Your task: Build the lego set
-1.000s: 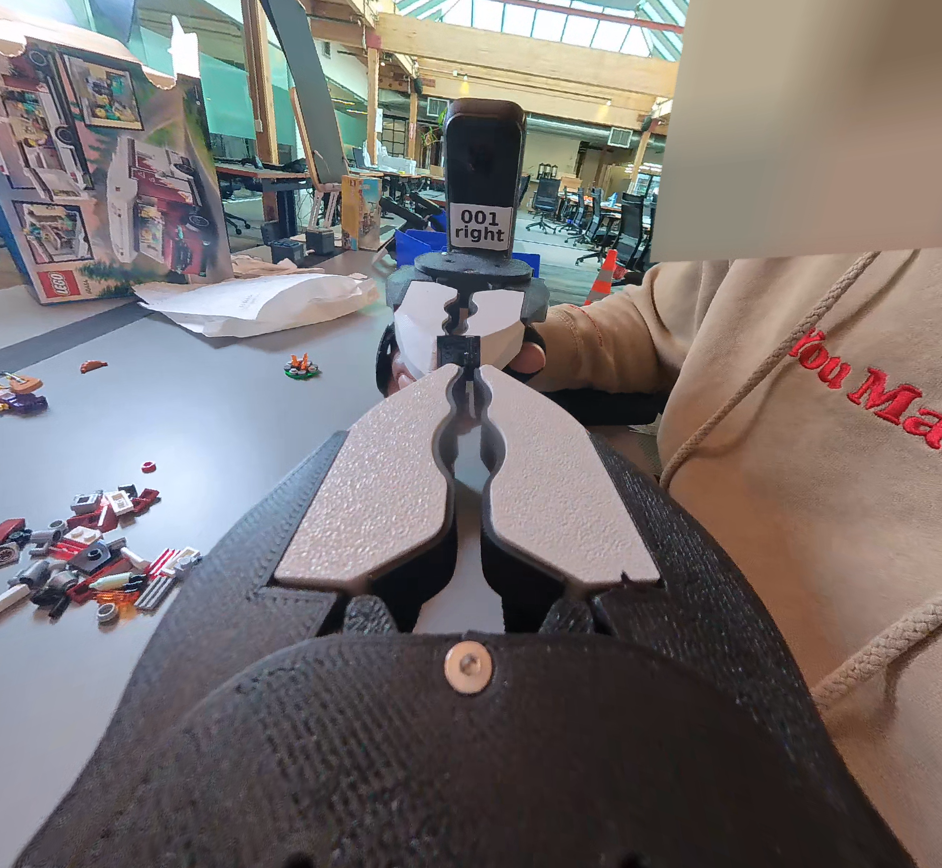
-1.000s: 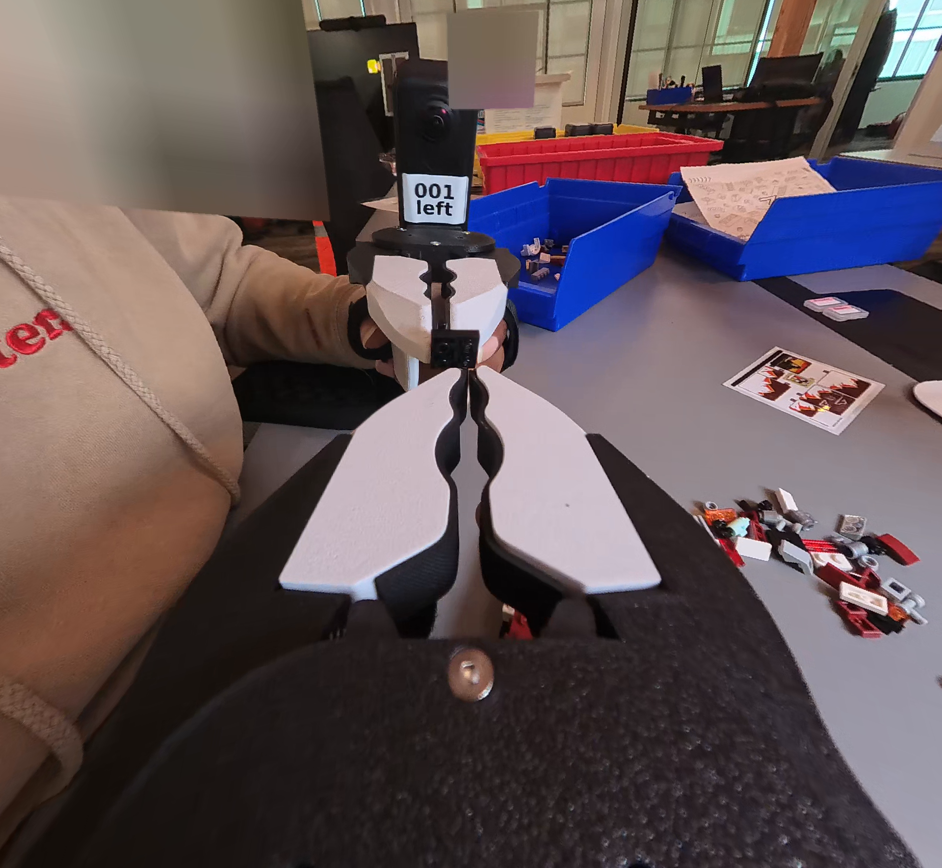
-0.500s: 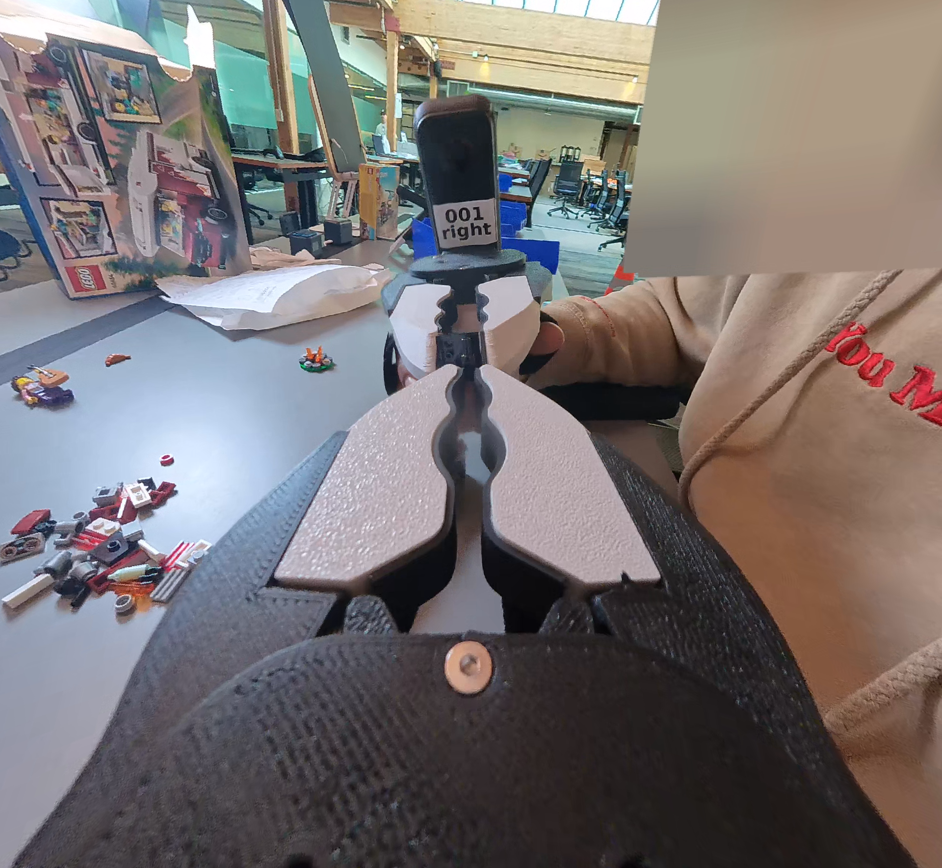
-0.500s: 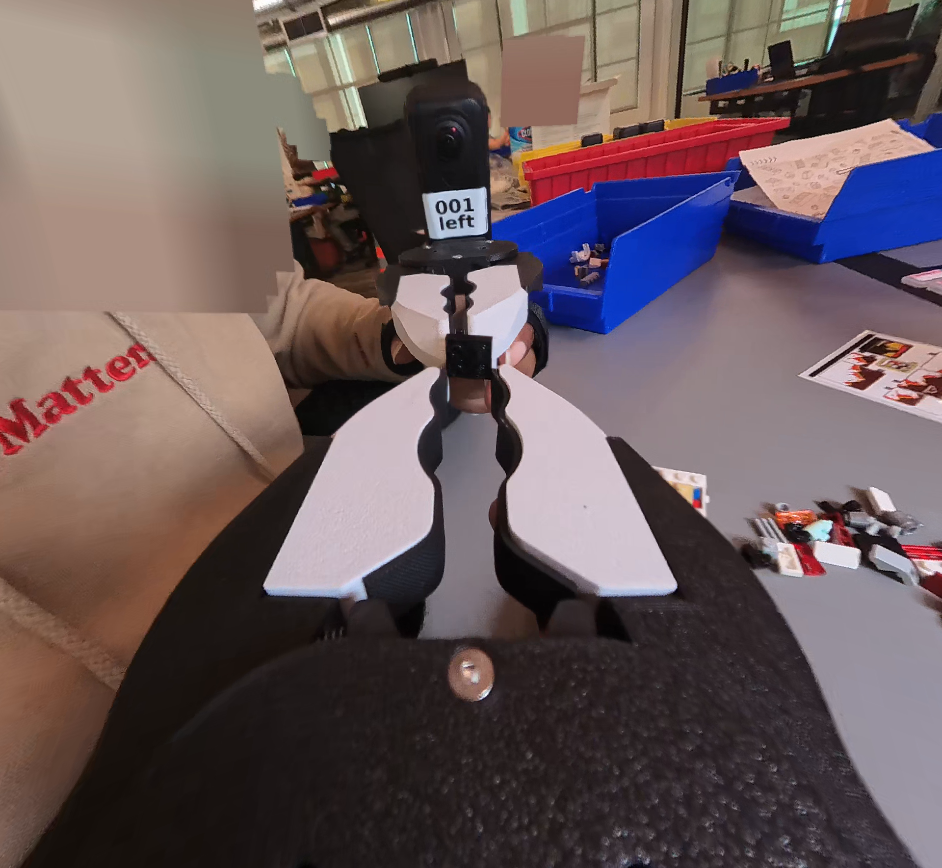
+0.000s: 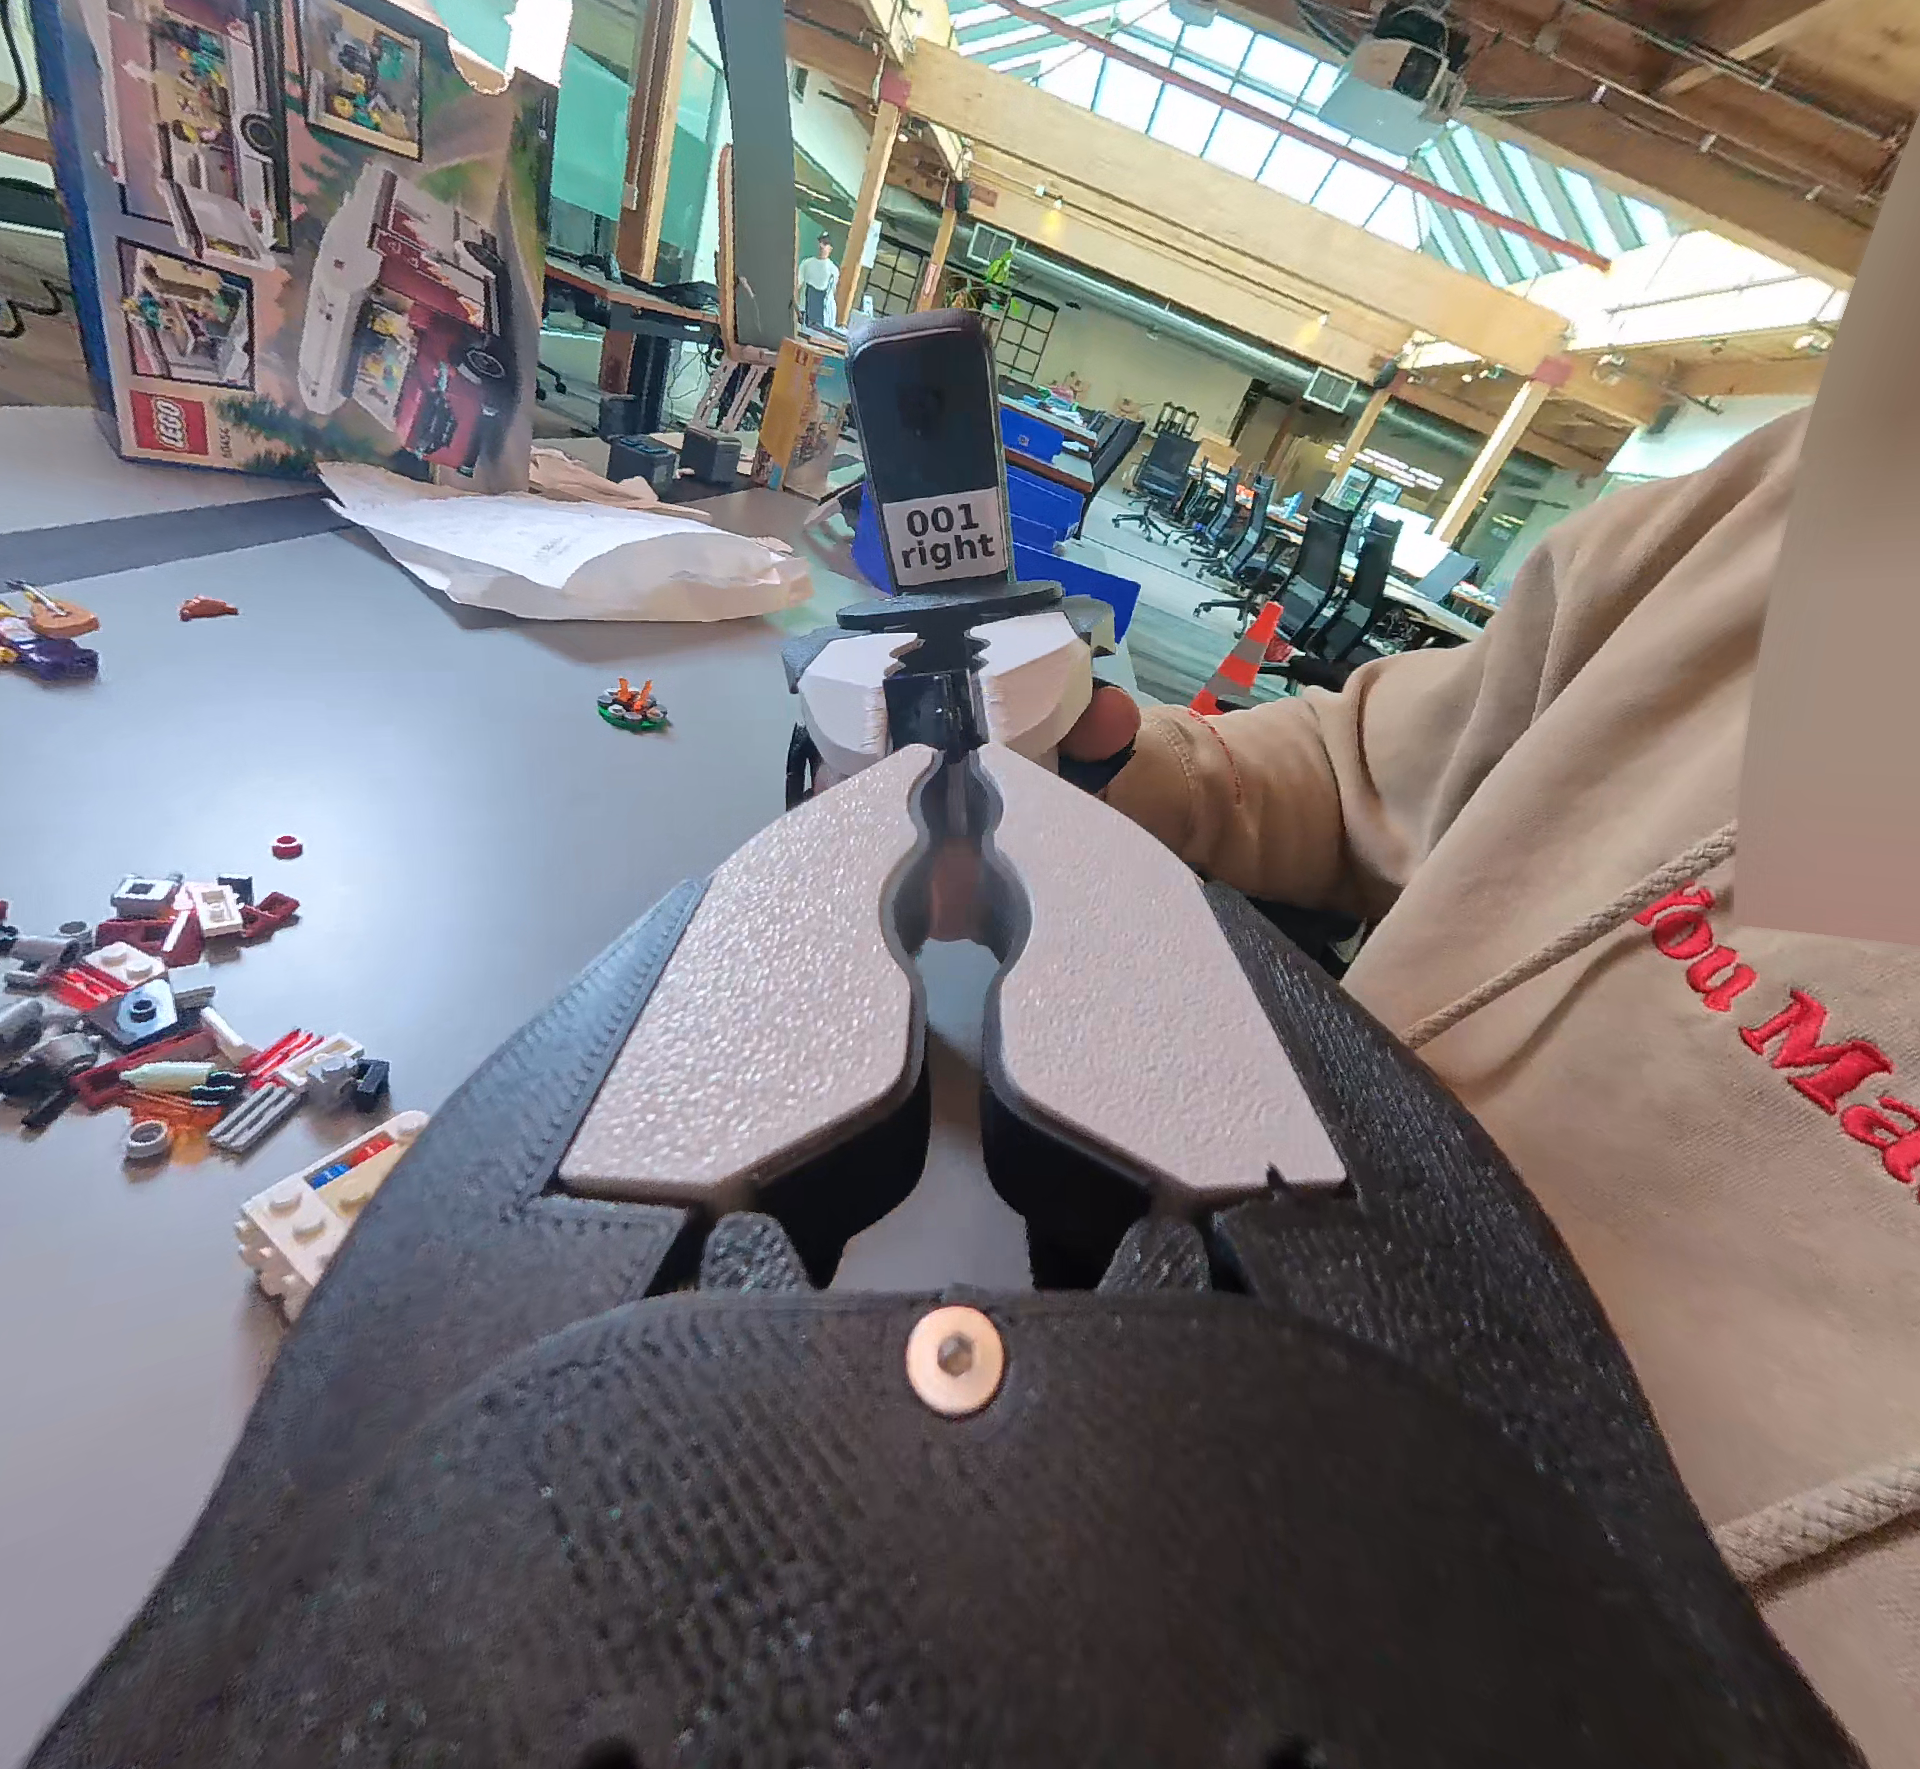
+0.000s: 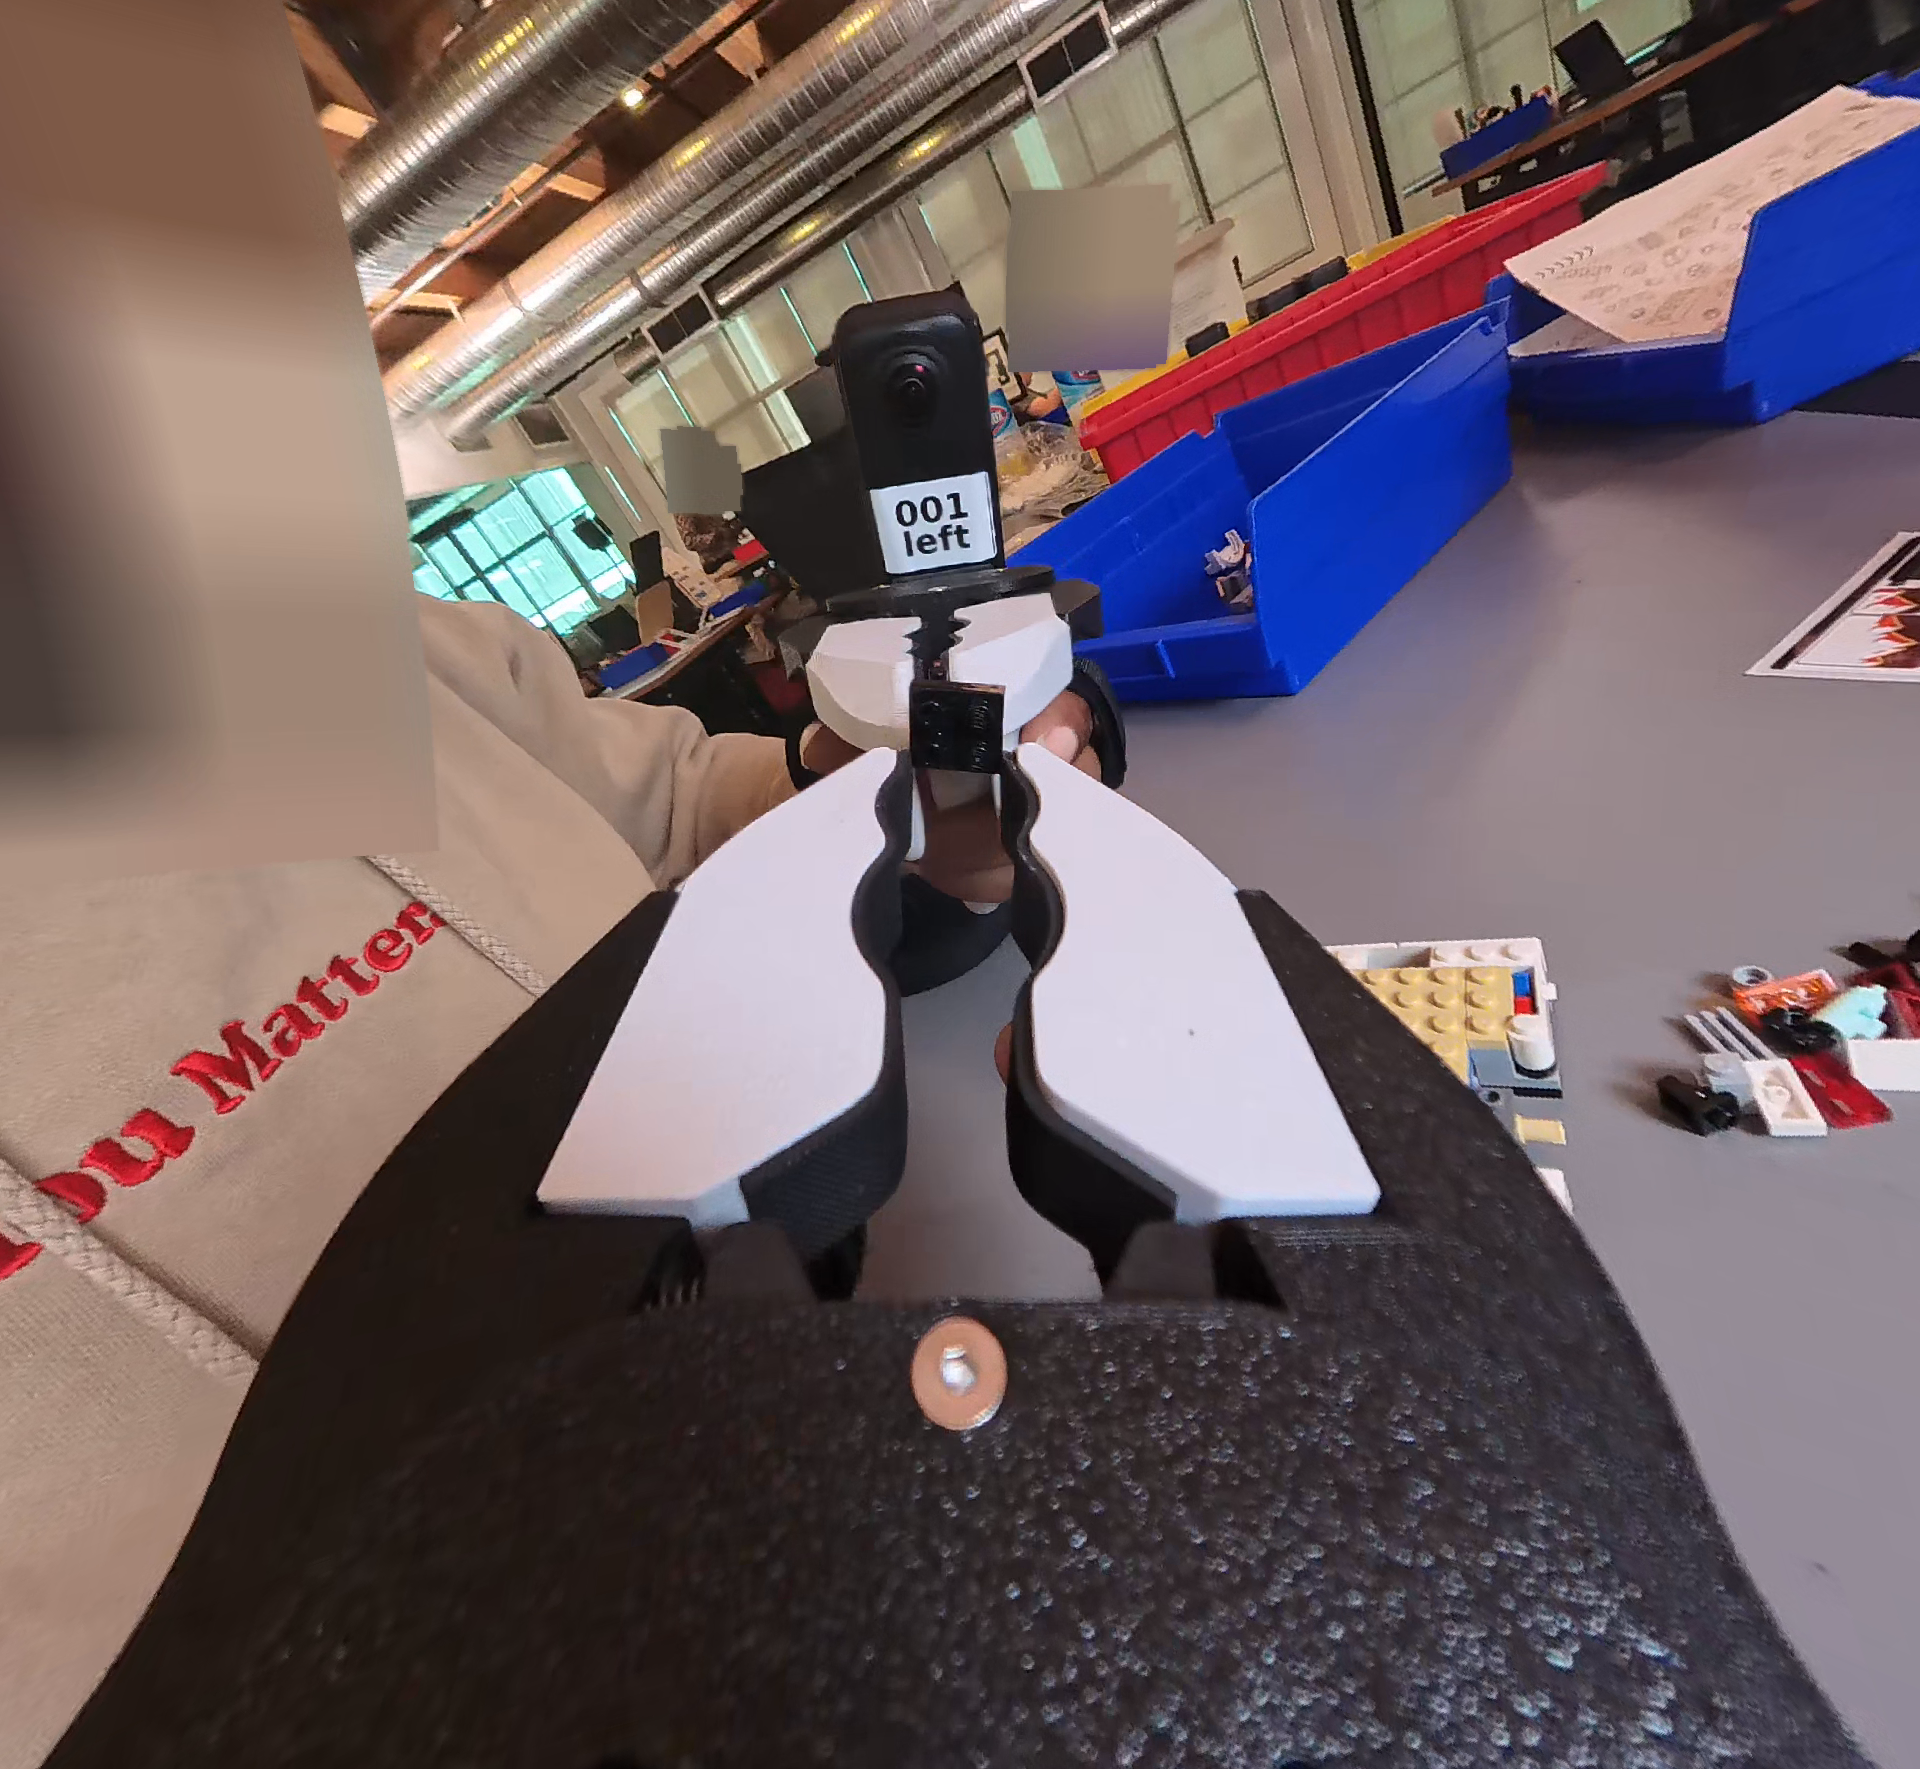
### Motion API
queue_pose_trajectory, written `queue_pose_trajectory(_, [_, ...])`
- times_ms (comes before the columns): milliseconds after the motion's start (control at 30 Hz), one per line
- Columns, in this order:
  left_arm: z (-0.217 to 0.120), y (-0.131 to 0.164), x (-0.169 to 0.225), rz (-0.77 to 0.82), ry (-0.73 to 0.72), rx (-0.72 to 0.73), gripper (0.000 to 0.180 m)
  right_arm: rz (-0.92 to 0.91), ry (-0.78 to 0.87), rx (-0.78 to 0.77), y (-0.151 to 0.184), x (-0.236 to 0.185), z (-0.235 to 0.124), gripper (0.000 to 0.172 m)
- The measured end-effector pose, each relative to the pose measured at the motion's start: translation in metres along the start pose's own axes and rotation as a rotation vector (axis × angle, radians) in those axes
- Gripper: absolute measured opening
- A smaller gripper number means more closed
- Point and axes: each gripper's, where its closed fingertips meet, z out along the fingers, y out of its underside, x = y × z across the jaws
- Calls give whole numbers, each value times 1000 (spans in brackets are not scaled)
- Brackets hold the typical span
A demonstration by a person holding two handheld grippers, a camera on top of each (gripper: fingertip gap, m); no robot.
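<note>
The two grippers face each other tip to tip above the grey table (image 5: 416, 784). A small black square brick piece (image 6: 956, 727) sits between them; it also shows in the left wrist view (image 5: 928, 711). My right gripper (image 6: 958, 769) is closed on the piece, its two white fingertips pressing on the left and right sides. My left gripper (image 5: 951, 763) is shut on a thin dark part of the same piece. The left gripper also shows in the right wrist view (image 6: 935, 670), directly behind the piece. The right gripper also shows in the left wrist view (image 5: 935, 680).
A person in a beige hoodie (image 5: 1558, 888) holds both grippers. Loose bricks (image 5: 156, 1002), a white brick build (image 5: 312, 1210), a toy box (image 5: 291, 192) and a paper bag (image 5: 582, 556) lie left. Blue bins (image 6: 1299, 556), a booklet (image 6: 1860, 618) and a tan plate build (image 6: 1455, 1002) lie right.
My right jaws were shut and have opened and closed around the black piece, which my left gripper has held throughout. Both grippers have tilted upward.
</note>
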Motion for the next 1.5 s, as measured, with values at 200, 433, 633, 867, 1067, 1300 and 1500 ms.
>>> queue_pose_trajectory(200, [1, 1, 0, -46, 15, 9, 5, -16, 2, -17, 4, -1, 2, 16])
queue_pose_trajectory(433, [1, 2, 2, -39, 30, -10, 3, -37, -2, -15, 4, -3, 2, 16])
queue_pose_trajectory(633, [3, 7, 4, -44, 39, -46, 3, -55, -4, -20, 4, -5, 2, 19])
queue_pose_trajectory(867, [2, 5, 3, -90, 44, -51, 3, -12, -3, 37, 1, -3, 2, 16])
queue_pose_trajectory(1067, [2, 5, 3, -162, 68, -39, 3, 16, -7, 69, 0, -2, 1, 16])
queue_pose_trajectory(1300, [4, 5, 3, -216, 91, -23, 4, 54, -22, 98, -2, -3, 0, 16])
queue_pose_trajectory(1500, [3, 6, 3, -226, 101, -20, 4, 13, 2, 65, -1, -3, 1, 16])
